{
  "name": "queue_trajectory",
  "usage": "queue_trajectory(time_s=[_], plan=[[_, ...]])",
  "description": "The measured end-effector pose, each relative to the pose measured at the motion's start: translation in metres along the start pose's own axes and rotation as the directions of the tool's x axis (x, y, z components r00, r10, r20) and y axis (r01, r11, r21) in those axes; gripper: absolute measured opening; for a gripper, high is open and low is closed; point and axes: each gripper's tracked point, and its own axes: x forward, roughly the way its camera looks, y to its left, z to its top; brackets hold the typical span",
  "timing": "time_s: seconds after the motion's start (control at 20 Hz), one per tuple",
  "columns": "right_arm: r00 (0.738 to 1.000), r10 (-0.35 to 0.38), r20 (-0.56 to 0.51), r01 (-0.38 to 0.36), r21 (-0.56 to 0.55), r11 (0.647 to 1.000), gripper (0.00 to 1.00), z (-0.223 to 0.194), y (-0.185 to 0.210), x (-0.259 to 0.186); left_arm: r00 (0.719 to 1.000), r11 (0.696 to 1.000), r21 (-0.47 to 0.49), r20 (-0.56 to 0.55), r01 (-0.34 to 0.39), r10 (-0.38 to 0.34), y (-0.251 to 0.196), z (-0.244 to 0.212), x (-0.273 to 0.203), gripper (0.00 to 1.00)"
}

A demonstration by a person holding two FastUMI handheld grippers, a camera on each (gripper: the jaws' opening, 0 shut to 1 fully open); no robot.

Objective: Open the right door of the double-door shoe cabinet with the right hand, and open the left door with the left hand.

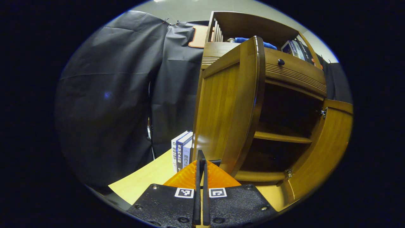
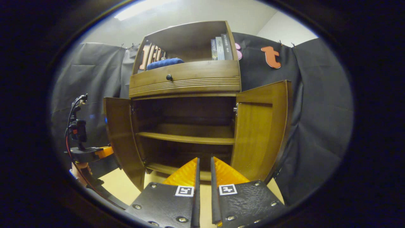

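Observation:
The wooden shoe cabinet (image 2: 185, 83) stands with both doors swung out. In the right gripper view the left door (image 2: 121, 136) and the right door (image 2: 259, 133) flank the dark inside and its shelf (image 2: 190, 138). My right gripper (image 2: 204, 160) is centred in front of the opening, its fingers a narrow gap apart with nothing between them. In the left gripper view the left door (image 1: 227, 110) is close ahead, seen edge on, and the right door (image 1: 326, 148) is at the far side. My left gripper (image 1: 201, 155) is shut on nothing, just short of the left door's lower edge.
The cabinet rests on a light wooden table (image 1: 148, 177). Books (image 1: 182, 152) stand upright beside the cabinet's left side. A drawer with a dark knob (image 2: 169, 77) sits above the doors; a blue cloth (image 2: 164, 63) and books (image 2: 220, 47) lie on top. The left gripper (image 2: 85, 152) shows at the left.

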Motion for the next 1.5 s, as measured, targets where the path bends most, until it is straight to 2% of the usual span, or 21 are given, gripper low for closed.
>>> queue_trajectory(time_s=[0.05,0.3,0.4,0.45,0.65,0.7,1.5], plan=[[1.0,0.011,-0.001,-0.011,0.002,1.0,0.15,-0.001,0.003,0.003,1.0,1.0,0.006,0.002,0.005,-0.005,0.004,0.001,0.0,0.03],[0.998,0.06,-0.01,-0.06,0.003,0.998,0.15,-0.001,0.02,0.016,0.999,0.999,-0.006,0.012,0.036,-0.036,0.023,0.004,-0.001,0.03],[0.997,0.078,-0.013,-0.078,-0.001,0.997,0.15,-0.003,0.026,0.022,0.999,1.0,-0.006,0.015,0.03,-0.03,0.033,0.006,-0.001,0.0],[0.996,0.086,-0.015,-0.086,-0.003,0.996,0.15,-0.003,0.029,0.023,1.0,1.0,-0.006,0.015,0.025,-0.025,0.039,0.006,-0.002,0.03],[0.993,0.113,-0.022,-0.113,-0.008,0.994,0.15,-0.004,0.037,0.031,1.0,0.999,-0.038,0.019,-0.006,0.006,0.061,0.01,0.0,0.03],[0.993,0.117,-0.023,-0.117,-0.008,0.993,0.15,-0.005,0.038,0.032,1.0,0.999,-0.041,0.021,-0.013,0.014,0.066,0.011,0.001,0.0],[0.992,0.114,-0.048,-0.113,0.019,0.993,0.15,-0.018,0.028,0.038,0.999,0.999,-0.023,0.01,-0.045,0.045,0.075,0.014,-0.001,0.03]])
